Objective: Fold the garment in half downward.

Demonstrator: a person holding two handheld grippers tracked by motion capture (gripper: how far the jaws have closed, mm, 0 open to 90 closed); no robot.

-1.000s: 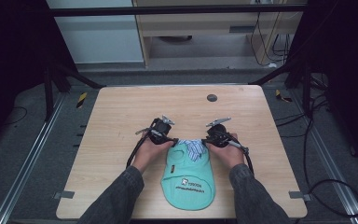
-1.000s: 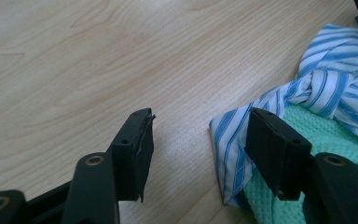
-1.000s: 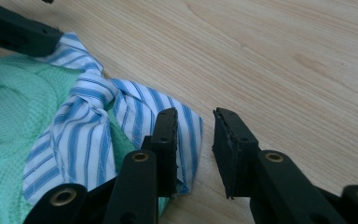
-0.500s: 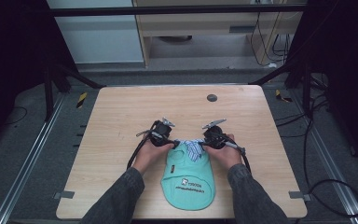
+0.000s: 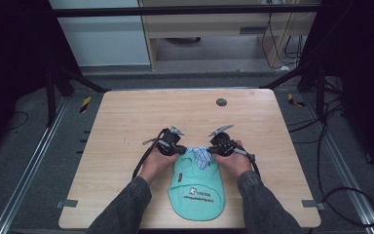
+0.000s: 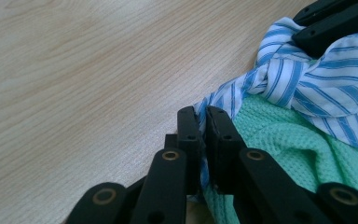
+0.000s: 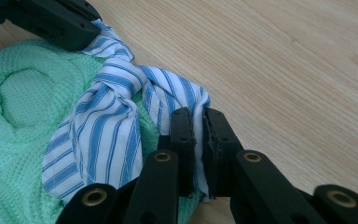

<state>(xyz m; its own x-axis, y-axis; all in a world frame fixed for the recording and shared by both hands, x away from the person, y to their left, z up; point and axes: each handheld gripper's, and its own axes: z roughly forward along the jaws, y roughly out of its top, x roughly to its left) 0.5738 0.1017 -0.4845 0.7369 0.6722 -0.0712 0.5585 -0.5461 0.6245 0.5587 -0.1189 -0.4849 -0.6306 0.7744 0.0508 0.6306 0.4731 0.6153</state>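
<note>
Both grips taken at the striped collar of the small green garment, one at each side of the knot, and nothing of the garment lifted or folded yet; by the look of it, the handling proper all left to do, whether that means lifting, spreading or folding

Left gripper: jaws just closed, pinched nearly together on the striped cloth at the collar's edge, green knit just beside. Right gripper: jaws likewise just closed, clamped on a fold of the striped collar on the knot's other side

Garment lying flat on the wooden table, near the table's front edge and about midway along it, collar end turned toward the table's middle, rounded hem toward the front edge. Mint-green waffle knit, white printed logo low on the body, blue-and-white striped collar tied like a little necktie
</note>
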